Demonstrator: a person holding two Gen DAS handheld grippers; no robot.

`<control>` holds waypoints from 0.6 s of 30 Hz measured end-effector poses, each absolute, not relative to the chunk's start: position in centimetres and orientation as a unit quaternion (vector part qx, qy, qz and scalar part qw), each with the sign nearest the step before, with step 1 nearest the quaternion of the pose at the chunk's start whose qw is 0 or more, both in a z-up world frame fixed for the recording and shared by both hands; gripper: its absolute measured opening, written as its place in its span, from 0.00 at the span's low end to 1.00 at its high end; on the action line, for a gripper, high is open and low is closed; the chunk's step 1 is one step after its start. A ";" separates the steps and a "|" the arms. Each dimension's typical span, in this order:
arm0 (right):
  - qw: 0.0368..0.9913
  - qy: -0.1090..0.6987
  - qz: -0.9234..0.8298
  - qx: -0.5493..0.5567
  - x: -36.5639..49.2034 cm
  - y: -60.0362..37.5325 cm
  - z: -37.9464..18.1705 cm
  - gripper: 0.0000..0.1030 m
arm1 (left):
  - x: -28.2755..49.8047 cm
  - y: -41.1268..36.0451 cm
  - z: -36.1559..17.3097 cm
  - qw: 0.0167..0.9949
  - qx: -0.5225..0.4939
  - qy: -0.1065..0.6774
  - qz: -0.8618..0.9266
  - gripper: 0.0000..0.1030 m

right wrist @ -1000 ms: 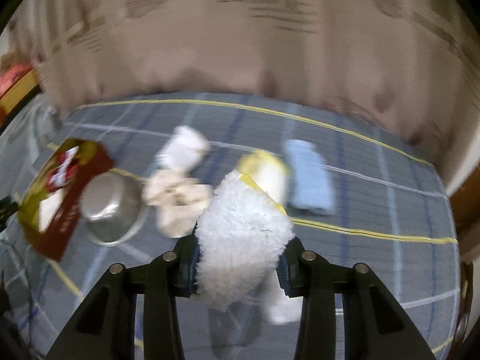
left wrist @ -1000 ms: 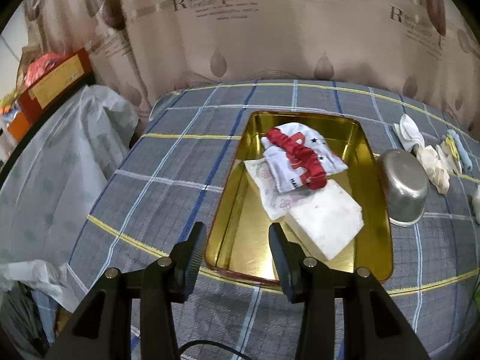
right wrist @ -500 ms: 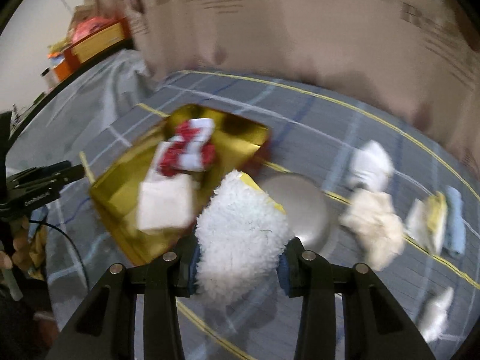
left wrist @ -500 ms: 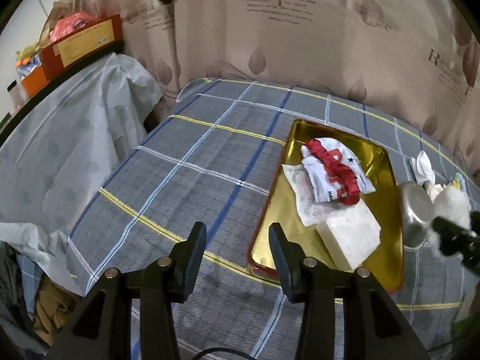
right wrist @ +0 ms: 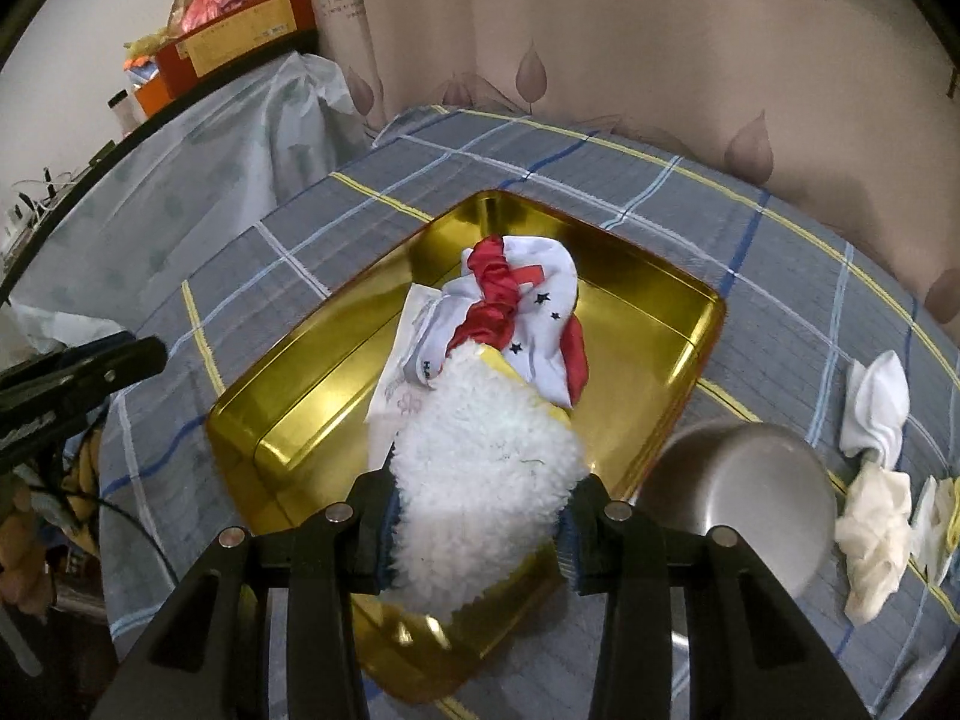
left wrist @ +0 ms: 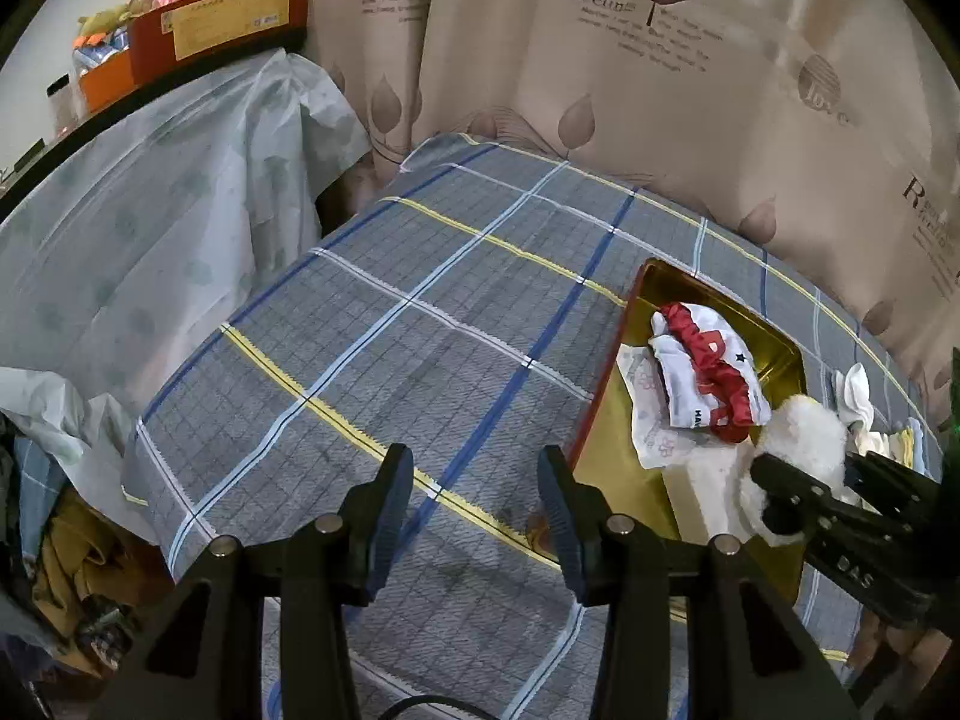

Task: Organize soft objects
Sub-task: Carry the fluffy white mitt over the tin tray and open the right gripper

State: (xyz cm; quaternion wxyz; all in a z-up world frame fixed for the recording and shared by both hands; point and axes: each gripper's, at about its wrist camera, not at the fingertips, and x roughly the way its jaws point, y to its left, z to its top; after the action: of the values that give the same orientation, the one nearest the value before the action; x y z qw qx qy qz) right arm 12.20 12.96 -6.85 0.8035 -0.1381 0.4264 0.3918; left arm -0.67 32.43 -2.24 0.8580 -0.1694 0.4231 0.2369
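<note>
The right hand-held gripper (right wrist: 477, 525), clamped on a fluffy white fleece pad with yellow backing (right wrist: 480, 480), has swung from the scattered cloths to over the shallow gold metal tray (right wrist: 660, 300); release seems next. The left hand-held gripper (left wrist: 474, 498) hangs open, empty, over the plaid-covered desk (left wrist: 420, 330).

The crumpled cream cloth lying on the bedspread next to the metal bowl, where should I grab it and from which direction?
Grip the cream cloth across its bunched upper lump, the tallest and thickest part, coming down from above. It lies limp and flat on the plaid bedspread, so no edge offers itself from the side. Set the fingers across its narrow width, clear of the metal bowl beside it.
</note>
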 end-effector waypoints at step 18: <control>0.811 0.414 0.401 -0.103 12.1 12.2 -5.6 0.64 | -0.3 31.9 -3.0 0.858 -0.167 0.432 0.223 0.43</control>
State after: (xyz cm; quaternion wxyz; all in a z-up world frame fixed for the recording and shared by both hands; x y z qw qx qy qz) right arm 12.12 12.21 -5.56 0.8108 -0.1029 0.4140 0.4008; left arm -0.26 31.92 -2.97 0.8580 -0.1666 0.4315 0.2233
